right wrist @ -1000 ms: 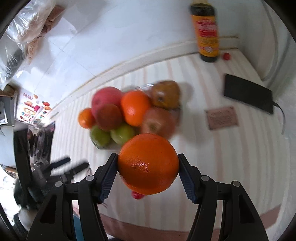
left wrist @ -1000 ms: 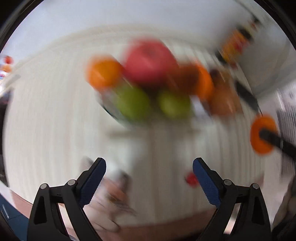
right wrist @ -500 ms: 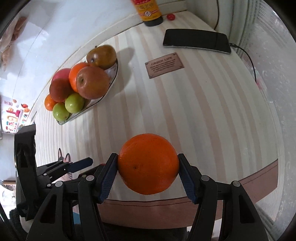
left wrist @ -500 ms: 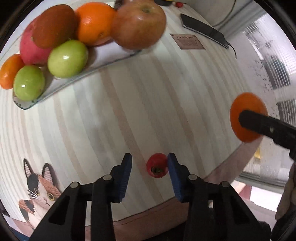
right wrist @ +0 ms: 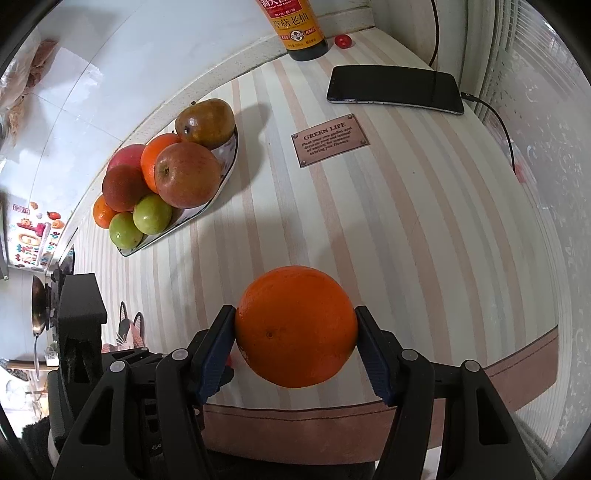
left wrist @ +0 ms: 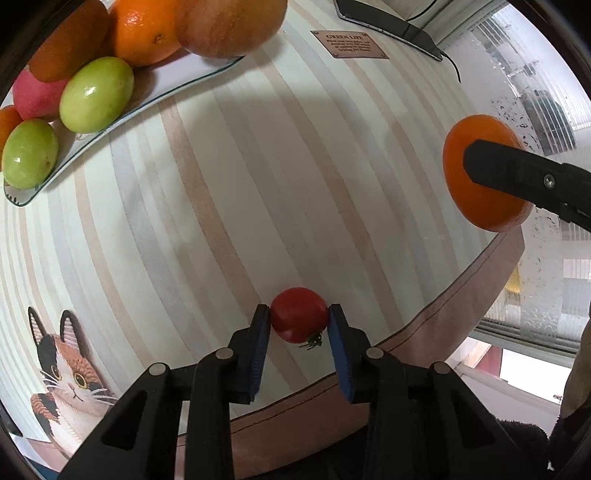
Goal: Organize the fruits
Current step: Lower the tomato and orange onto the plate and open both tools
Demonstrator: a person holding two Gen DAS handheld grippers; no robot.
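A small red tomato (left wrist: 299, 314) lies on the striped tablecloth near the table's front edge, and my left gripper (left wrist: 299, 318) is shut on it, blue pads against both sides. My right gripper (right wrist: 295, 328) is shut on a large orange (right wrist: 295, 325), held above the cloth near the front edge; that orange (left wrist: 480, 177) also shows at the right of the left wrist view. A glass fruit plate (right wrist: 225, 173) at the back left carries apples, oranges, two green fruits and a brownish pear. The left gripper's body (right wrist: 79, 317) shows at the lower left of the right wrist view.
A dark phone (right wrist: 395, 88) with a cable lies at the back right. A brown plaque (right wrist: 328, 138) lies flat mid-table. A sauce bottle (right wrist: 299, 26) and a small red cap (right wrist: 343, 40) stand by the wall. A cat picture (left wrist: 66, 365) is printed on the cloth at front left.
My left gripper dropped toward the cloth and shut on the small tomato, from wide open a second ago. My right gripper moved toward the table's front edge, still gripping the orange.
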